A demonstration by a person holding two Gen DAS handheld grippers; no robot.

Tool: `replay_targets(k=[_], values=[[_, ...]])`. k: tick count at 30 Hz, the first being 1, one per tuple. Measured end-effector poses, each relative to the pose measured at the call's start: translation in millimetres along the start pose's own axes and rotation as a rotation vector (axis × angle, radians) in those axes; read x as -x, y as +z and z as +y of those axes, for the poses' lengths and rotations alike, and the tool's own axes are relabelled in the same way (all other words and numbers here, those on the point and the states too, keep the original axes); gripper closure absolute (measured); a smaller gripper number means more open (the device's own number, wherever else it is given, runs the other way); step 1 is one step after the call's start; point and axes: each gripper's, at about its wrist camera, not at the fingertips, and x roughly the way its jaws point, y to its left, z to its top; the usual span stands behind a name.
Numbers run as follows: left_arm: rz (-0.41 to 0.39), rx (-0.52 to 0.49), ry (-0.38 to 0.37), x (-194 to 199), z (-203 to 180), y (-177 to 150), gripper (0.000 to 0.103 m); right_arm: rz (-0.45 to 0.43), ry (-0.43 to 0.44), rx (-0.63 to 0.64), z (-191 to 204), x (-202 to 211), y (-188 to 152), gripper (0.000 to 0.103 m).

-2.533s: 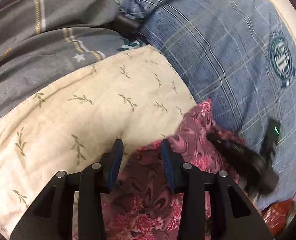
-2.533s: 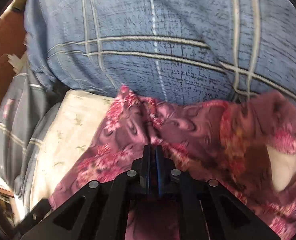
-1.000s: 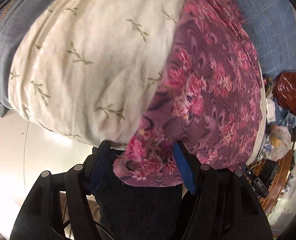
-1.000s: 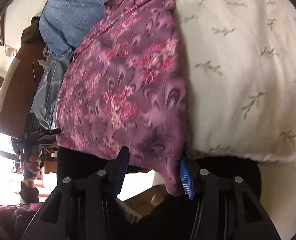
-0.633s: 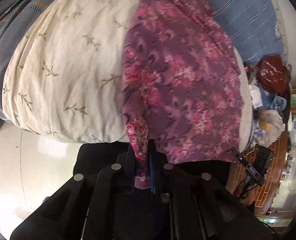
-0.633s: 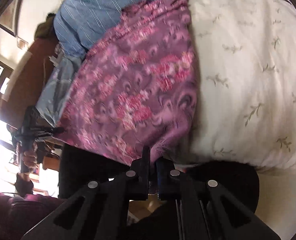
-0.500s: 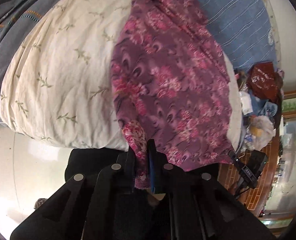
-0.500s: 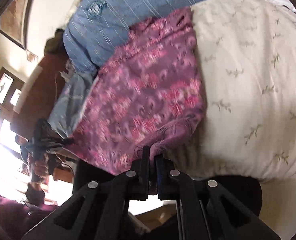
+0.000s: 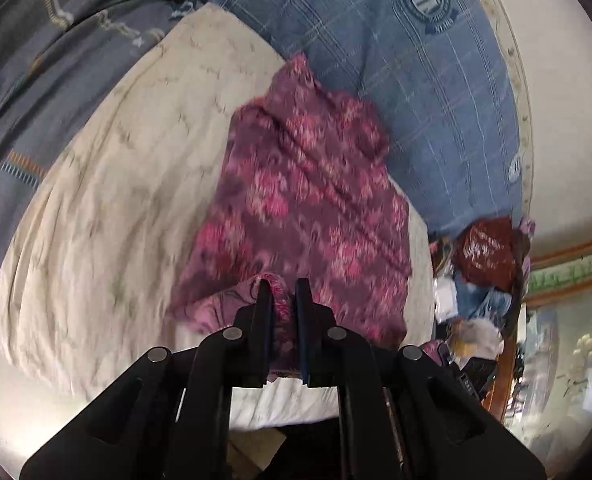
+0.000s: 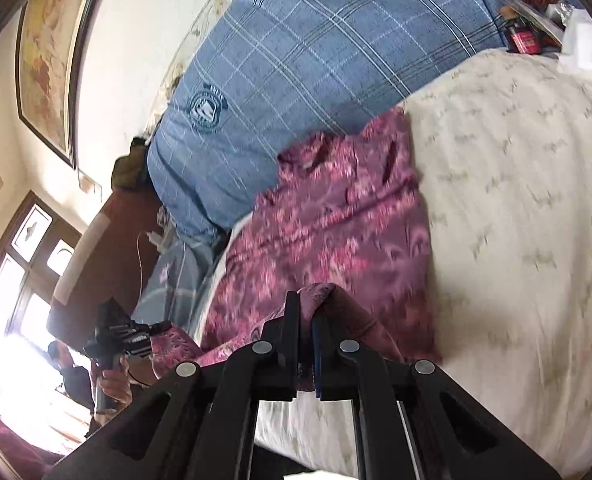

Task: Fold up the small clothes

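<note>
Purple floral garment (image 9: 307,200) spread on cream leaf-print bedcover (image 9: 108,208), near hem pinched and lifted at two corners, left tongs (image 9: 283,292) clamped on one, right tongs (image 10: 304,308) clamped on other, blue plaid pillow (image 9: 395,60) beyond.

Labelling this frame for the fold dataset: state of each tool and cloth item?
left tool: shut on the purple floral garment's near hem.
right tool: shut on the same hem.
purple floral garment: near edge lifted, rest lying on the bed.
cream sheet: spread flat beneath the garment.
blue plaid quilt: bunched behind.
</note>
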Motion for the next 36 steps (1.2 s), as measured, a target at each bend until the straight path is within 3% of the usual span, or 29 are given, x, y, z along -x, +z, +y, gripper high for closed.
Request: replay_targets(k=[7,12,16,18,21,22,23,24,25,26,28,31,35,36], values=[[-0.077,0.039,0.005,-37.9,-10.0,85.2,0.095,-0.09,-0.001,-0.079,-22.6,-40.0,66.1,0.098],[-0.131,0.043,0.023,-64.0,-20.3,141.7,0.099,-0.09,-0.043,-0.101,-36.4,-81.5,100.3,0.099],[-0.122,0.028,0.065,-86.8,-23.7,177.4,0.099,-0.102,-0.055,-0.154,-53.1,-111.0,122.7,0.099],[-0.064,0.015,0.05,-98.0,-22.8,185.4,0.099,-0.09,-0.072,-0.203,-64.9,-124.1,130.9,0.098],[-0.006,-0.09,0.073,-101.5,-27.0,177.5,0.091,-0.03,-0.125,-0.224,-72.3,-137.1,129.9,0.093],[0.01,-0.14,0.082,-100.5,-29.2,171.2,0.074,-0.022,-0.13,-0.218,-72.1,-136.4,127.7,0.092],[0.022,-0.19,0.094,-98.4,-31.1,162.5,0.05,-0.025,-0.123,-0.216,-71.9,-132.7,124.6,0.091],[0.028,-0.224,0.11,-95.8,-33.0,154.9,0.04,-0.03,-0.103,-0.218,-72.2,-128.1,121.6,0.089],[0.032,-0.265,0.12,-92.4,-35.2,145.5,0.034,-0.041,-0.085,-0.223,-72.7,-122.2,118.7,0.08],[0.039,-0.306,0.118,-90.2,-36.9,137.4,0.034,-0.069,-0.065,-0.232,-73.3,-110.6,113.9,0.067],[0.07,-0.381,0.118,-87.5,-41.3,118.6,0.034,-0.119,-0.039,-0.242,-74.7,-91.4,106.8,0.056],[0.1,-0.501,0.183,-89.3,-50.4,90.6,0.034,-0.144,-0.033,-0.244,-75.7,-71.7,100.2,0.056],[0.144,-0.651,0.3,-106.5,-59.9,59.9,0.034,-0.02,-0.05,-0.234,-69.6,-86.1,95.0,0.056],[0.145,-0.683,0.363,-113.1,-61.2,54.9,0.034,0.02,-0.059,-0.238,-67.7,-96.7,94.8,0.056]])
